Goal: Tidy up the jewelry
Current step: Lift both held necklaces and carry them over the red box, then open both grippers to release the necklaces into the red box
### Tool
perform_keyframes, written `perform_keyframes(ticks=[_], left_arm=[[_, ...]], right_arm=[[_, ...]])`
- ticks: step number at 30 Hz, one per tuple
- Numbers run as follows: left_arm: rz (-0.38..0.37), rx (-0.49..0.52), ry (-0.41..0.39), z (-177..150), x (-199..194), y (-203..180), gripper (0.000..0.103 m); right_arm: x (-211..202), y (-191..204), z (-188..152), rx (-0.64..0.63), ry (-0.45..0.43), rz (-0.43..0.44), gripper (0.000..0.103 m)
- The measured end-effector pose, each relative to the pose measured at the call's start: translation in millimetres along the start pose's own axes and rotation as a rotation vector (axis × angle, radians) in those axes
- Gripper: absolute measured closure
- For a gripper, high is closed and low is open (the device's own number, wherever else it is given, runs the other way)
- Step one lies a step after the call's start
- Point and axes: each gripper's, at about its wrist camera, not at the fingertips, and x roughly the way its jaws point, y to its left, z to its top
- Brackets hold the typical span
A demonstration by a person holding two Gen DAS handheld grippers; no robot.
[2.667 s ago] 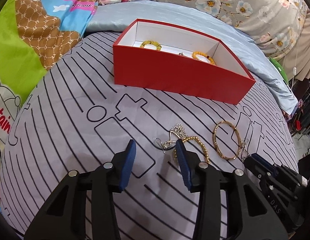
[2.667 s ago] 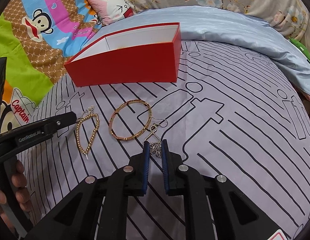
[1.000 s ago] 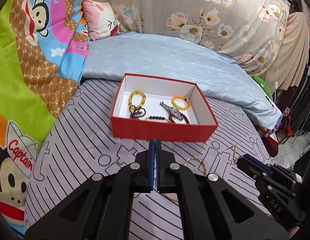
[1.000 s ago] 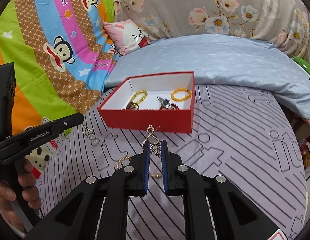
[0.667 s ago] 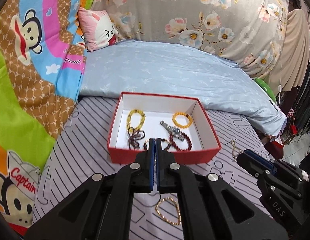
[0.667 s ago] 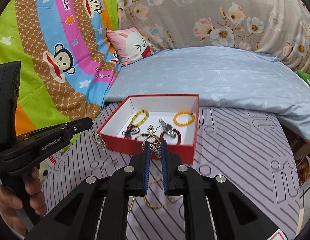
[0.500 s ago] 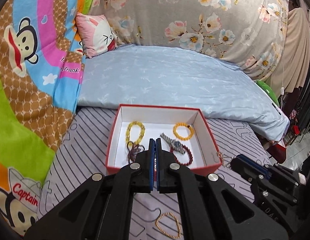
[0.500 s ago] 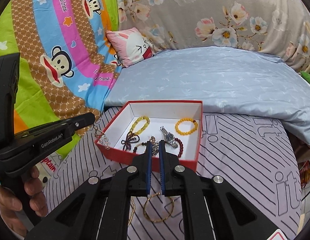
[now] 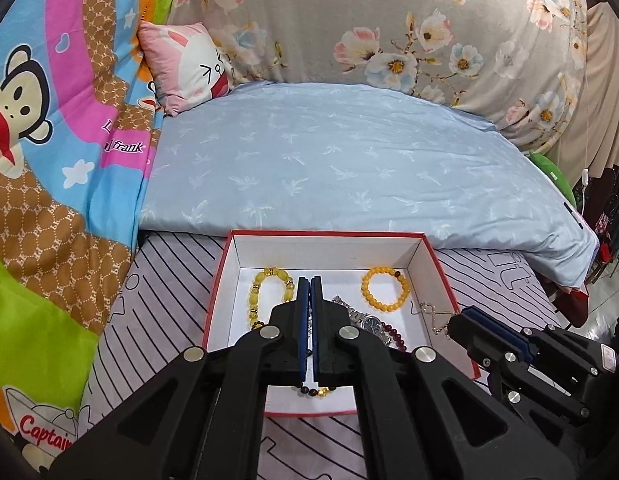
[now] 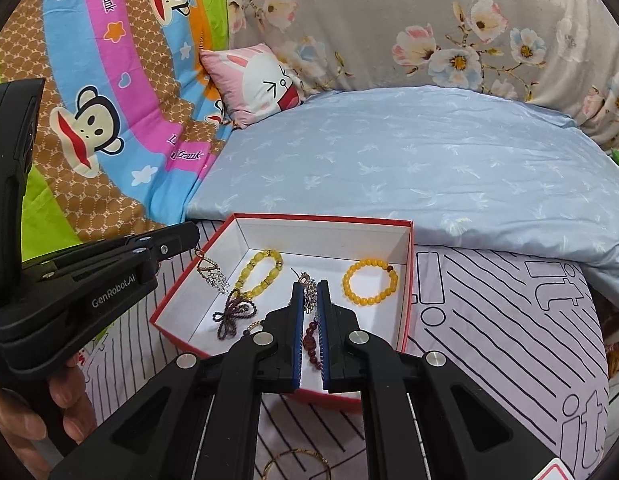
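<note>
In the left wrist view, the left gripper (image 9: 309, 280), clamped on a dangling earring (image 10: 213, 274), is held over the red box (image 9: 445, 272), while in the right wrist view the right gripper (image 10: 310, 286), pinching a second earring (image 10: 308, 294) above the box, is judged to need opening next.

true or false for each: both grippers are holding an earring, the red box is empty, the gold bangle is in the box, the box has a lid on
1. Both grippers hold an earring: true. The left gripper pinches a dangly earring; the right gripper is shut on another earring.
2. The red box is empty: false. It holds two yellow bead bracelets, a watch and dark bead strands.
3. The gold bangle is in the box: false. It lies on the striped sheet outside it.
4. The box has a lid on: false. It is open-topped.
</note>
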Motion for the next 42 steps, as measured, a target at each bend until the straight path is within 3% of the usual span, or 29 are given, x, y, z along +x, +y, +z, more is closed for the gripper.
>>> perform_keyframes(ticks=[21, 42], left_arm=[[0.012, -0.013, 0.069, -5.7, 49.7, 8.4, 0.102], [0.03, -0.017, 0.077, -7.2, 63.1, 11.3, 0.101]], right_arm=[[48.2, -9.0, -0.8, 0.007, 0.062, -0.01, 0.096], [66.7, -7.5, 1.3, -0.008, 0.085, -0.023, 0.095]])
